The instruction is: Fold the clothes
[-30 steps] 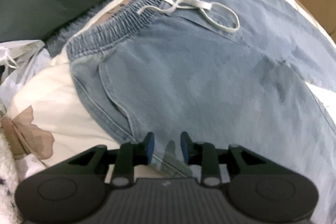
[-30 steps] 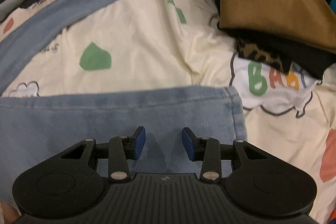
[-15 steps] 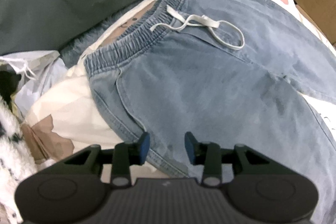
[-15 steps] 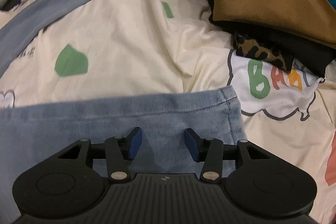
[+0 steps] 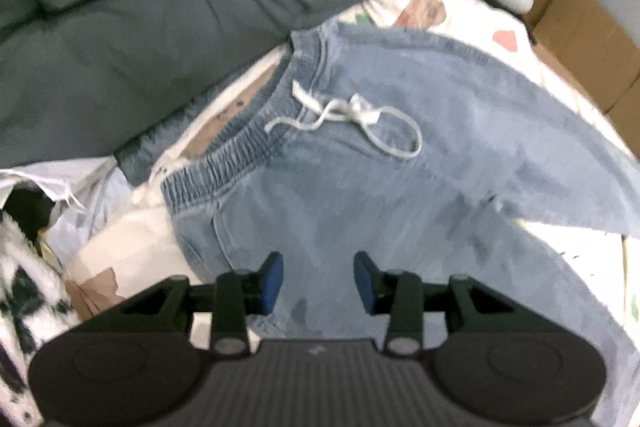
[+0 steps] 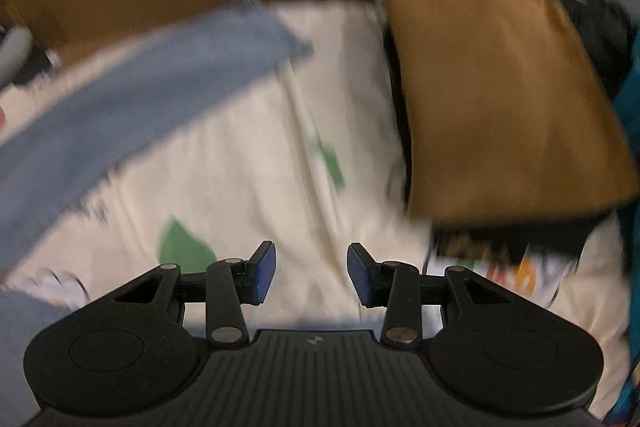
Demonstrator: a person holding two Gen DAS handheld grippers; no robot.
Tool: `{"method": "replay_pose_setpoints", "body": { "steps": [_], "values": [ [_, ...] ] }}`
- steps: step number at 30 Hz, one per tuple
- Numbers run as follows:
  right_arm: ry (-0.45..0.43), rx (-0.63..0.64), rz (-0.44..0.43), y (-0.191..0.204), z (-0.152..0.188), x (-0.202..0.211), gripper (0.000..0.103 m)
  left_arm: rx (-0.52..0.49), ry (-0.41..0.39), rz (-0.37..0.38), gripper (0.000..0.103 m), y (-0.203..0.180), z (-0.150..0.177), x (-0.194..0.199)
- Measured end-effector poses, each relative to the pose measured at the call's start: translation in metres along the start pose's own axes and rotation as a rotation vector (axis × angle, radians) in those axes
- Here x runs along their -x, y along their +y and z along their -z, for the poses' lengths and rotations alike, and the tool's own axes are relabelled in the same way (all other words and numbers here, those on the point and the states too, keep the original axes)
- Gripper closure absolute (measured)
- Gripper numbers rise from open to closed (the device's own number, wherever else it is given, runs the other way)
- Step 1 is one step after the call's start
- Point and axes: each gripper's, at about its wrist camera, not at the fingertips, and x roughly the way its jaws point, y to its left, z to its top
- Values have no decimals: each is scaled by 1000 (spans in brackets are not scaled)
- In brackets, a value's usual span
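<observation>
The light-blue drawstring jeans [image 5: 400, 195] lie spread flat on the patterned bedsheet [image 6: 260, 167], legs apart, unfolded. Both the left tool [image 5: 319, 281] and the right tool [image 6: 311, 273] gape open, holding nothing. Folded garments, a brown one [image 6: 500, 99] on top, fill the right-wrist frame's upper right.

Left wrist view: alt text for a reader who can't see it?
Light blue denim pants lie spread on a patterned cream sheet, elastic waistband and white drawstring facing up. The left claw hovers open over the hip area. Grey bedding lies behind.
</observation>
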Motion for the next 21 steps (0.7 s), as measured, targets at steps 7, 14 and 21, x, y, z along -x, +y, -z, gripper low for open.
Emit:
{"method": "replay_pose_setpoints", "body": {
  "steps": [7, 14, 21],
  "values": [
    [-145, 96, 33, -15, -78, 77, 56, 6, -47, 26, 60, 3, -12, 38],
    [-279, 80, 6, -49, -135, 160, 56, 27, -89, 60, 57, 3, -21, 75],
    [-317, 107, -74, -77, -145, 212, 56, 25, -111, 72, 50, 1, -21, 106]
  ]
}}
